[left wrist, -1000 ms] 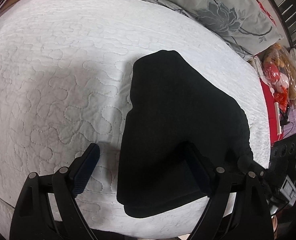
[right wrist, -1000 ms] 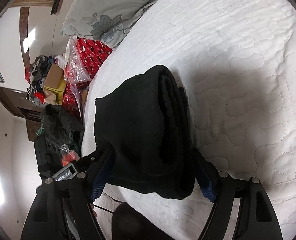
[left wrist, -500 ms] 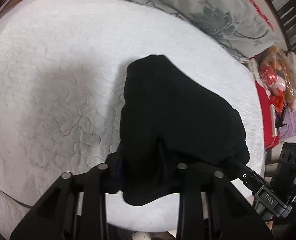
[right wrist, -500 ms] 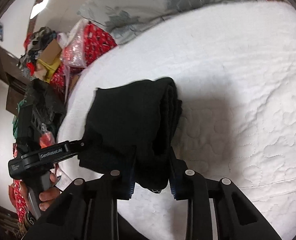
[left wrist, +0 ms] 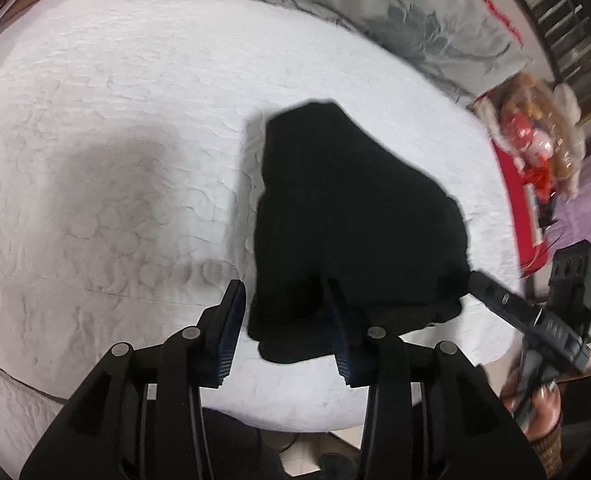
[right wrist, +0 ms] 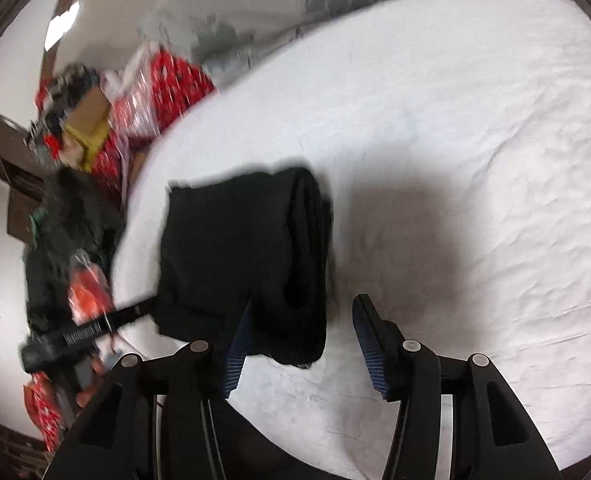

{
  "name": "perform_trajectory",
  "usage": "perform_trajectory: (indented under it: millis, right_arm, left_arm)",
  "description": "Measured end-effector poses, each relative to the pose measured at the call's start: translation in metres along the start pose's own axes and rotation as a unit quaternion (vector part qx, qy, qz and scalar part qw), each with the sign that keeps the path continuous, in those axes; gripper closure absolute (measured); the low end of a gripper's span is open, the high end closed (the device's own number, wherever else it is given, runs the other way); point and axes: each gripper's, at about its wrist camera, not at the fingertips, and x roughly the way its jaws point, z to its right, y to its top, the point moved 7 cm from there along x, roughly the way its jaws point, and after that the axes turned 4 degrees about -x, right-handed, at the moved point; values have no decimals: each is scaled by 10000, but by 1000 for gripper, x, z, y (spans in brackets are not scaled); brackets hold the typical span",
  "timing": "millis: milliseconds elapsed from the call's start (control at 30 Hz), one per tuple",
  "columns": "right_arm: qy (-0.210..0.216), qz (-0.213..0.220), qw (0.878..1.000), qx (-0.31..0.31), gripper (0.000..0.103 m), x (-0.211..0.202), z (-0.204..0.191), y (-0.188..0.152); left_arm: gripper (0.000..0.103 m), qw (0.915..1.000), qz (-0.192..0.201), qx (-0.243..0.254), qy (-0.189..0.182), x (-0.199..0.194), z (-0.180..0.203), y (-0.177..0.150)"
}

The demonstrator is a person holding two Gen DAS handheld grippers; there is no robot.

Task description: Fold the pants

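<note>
Black pants [left wrist: 355, 220], soft, light, thick bundle on bed [left wrist: 115, 140]; grab near folded edge w/ both. Left claw [left wrist: 283, 332] & right claw [right wrist: 303, 340] just been opening, half open, cloth betw jaws, not clamped

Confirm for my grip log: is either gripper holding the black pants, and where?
Nothing held. The left gripper and right gripper jaws have just been opening; the pants lie loose between their fingers.

Folded black pants [left wrist: 355, 216] on white quilt [left wrist: 115, 160], left gripper [left wrist: 285, 320] just opening, pads apart around near edge
</note>
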Motion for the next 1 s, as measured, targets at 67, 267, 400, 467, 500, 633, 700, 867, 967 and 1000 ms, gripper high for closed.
perform_trajectory:
  millis: [67, 267, 400, 467, 500, 633, 700, 867, 967, 1000]
  right_arm:
    - [34, 256, 9996, 137, 44, -11, 4, 14]
    - [-133, 227, 9994, 210, 43, 19, -4, 43]
    - [-255, 141, 9994, 209, 67, 41, -5, 51]
    - [-316, 156, 9994, 20, 76, 43, -10, 55]
    - [-302, 252, 9992, -76, 81, 39, -14, 59]
    - [-341, 268, 9990, -57, 81, 41, -6, 62]
    - [-399, 137, 9991, 88, 81, 52, 4, 55]
    - [-426, 174, 9986, 266, 66, 53, 8, 57]
    - [-179, 264, 9986, 411, 65, 39, 6, 55]
    - [-117, 307, 9985, 444, 64, 33, 5, 54]
  left_arm:
    - [54, 9998, 170, -123, -3, -8, -4, 12]
    - [49, 9990, 128, -316, 299, 10, 6, 60]
    - [49, 9972, 39, -283, 690, 34, 17, 76]
    - [54, 9949, 173, -143, 981, 34, 22, 80]
    - [55, 9933, 294, -109, 1110, 32, 23, 82]
    - [54, 9895, 302, -128, 1408, 47, 12, 82]
    - [52, 9892, 377, -209, 1402, 47, 12, 82]
    - [51, 9880, 340, -223, 1490, 36, 17, 85]
    - [51, 9905, 385, -381, 1260, 25, 14, 82]
    - [51, 9911, 387, -419, 1206, 21, 11, 80]
